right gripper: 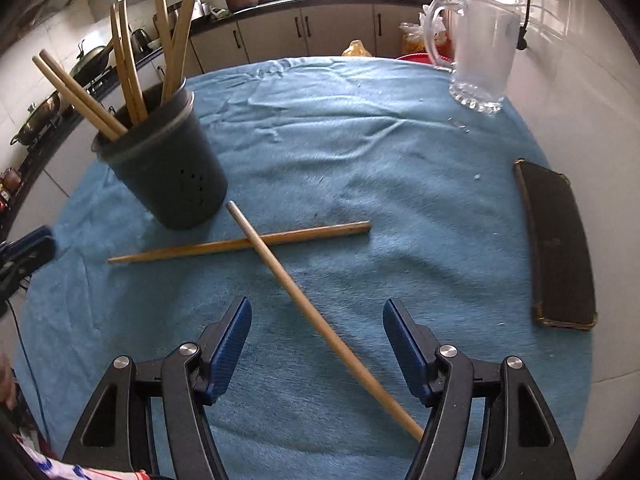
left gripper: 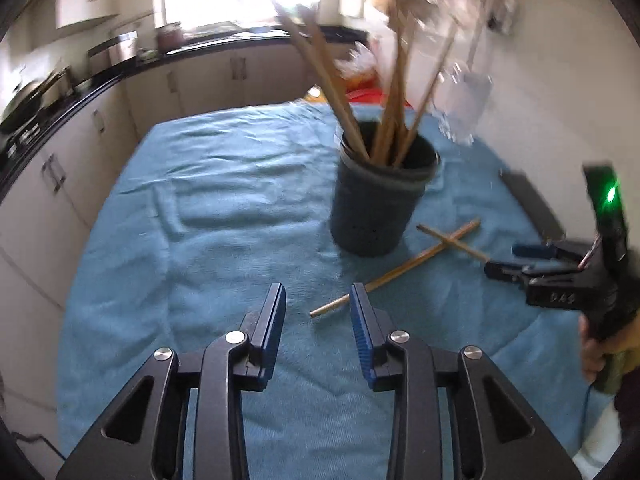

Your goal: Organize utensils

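Right gripper (right gripper: pixel 316 344), jaws wide and empty, straddles one of two crossed chopsticks (right gripper: pixel 298 304) mid-cloth beside dark holder (right gripper: pixel 168 168); left gripper (left gripper: pixel 318 320) part-open, empty, near the other chopstick (left gripper: pixel 384 276).

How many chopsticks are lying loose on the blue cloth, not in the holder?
2. One chopstick lies flat just in front of the dark holder. The other chopstick lies across it, running toward the right gripper. None looks hidden.
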Motion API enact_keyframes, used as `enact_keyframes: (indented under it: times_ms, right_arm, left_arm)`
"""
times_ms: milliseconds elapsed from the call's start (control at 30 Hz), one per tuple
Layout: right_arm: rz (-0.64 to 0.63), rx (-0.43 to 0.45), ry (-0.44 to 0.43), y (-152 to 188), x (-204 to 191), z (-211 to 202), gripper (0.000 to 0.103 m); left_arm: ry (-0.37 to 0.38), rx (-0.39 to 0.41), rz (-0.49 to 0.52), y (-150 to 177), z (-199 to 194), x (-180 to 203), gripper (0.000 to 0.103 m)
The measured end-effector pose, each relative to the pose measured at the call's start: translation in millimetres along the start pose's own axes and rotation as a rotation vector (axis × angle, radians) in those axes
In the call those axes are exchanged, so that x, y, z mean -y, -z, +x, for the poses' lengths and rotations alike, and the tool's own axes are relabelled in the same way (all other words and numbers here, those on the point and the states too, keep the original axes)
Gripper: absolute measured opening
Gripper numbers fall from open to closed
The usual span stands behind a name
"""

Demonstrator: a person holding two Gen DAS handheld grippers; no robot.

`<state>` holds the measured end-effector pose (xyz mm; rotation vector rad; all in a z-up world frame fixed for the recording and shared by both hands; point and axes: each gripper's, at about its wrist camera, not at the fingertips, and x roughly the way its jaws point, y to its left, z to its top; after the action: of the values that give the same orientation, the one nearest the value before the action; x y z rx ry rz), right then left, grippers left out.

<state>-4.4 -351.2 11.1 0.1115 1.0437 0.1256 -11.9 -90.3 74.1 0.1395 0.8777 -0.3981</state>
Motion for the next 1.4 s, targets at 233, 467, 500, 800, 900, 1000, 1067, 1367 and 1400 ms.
enact_keyframes:
  times_ms: [233, 467, 500, 800, 900, 1000, 1067, 1367, 1400]
  right_arm:
    - [-0.003, -0.004, 0.013, 2.4, -0.9, 6.8, 0.073]
    - [-0.007, -0.001, 0.016, 6.5, -2.1, 6.1, 0.073]
    - [-0.008, -0.001, 0.018, 6.7, -2.8, 5.6, 0.071]
    - [0.007, -0.007, 0.036, 13.4, -5.5, 0.0, 0.033]
    - [0.02, -0.01, 0.033, 18.3, -6.1, -3.2, 0.027]
    - [0.024, -0.015, 0.02, 24.1, -9.4, -6.4, 0.026]
    - [0.016, -0.016, 0.021, 29.1, -14.0, -8.6, 0.026]
    - [0.085, -0.023, -0.036, 42.7, -15.6, -14.8, 0.019]
    - [0.104, -0.025, -0.046, 43.9, -13.3, -15.5, 0.019]
  left_arm:
    - [0.057, -0.086, 0.109, -4.1, 51.3, 16.0, 0.031]
    - [0.035, -0.122, 0.143, -2.6, 70.5, 24.0, 0.031]
    - [0.028, -0.127, 0.15, -2.0, 69.6, 25.2, 0.026]
    - [0.024, -0.162, 0.114, 14.9, 52.1, 35.6, 0.008]
    - [0.027, -0.168, 0.096, 21.8, 46.1, 39.2, 0.008]
    - [0.026, -0.174, 0.085, 28.5, 40.9, 41.8, 0.008]
    - [0.019, -0.175, 0.084, 33.9, 36.7, 44.0, 0.008]
    - [-0.011, -0.176, 0.066, 48.3, 24.0, 45.6, 0.008]
    - [-0.01, -0.176, 0.063, 49.8, 22.9, 45.2, 0.008]
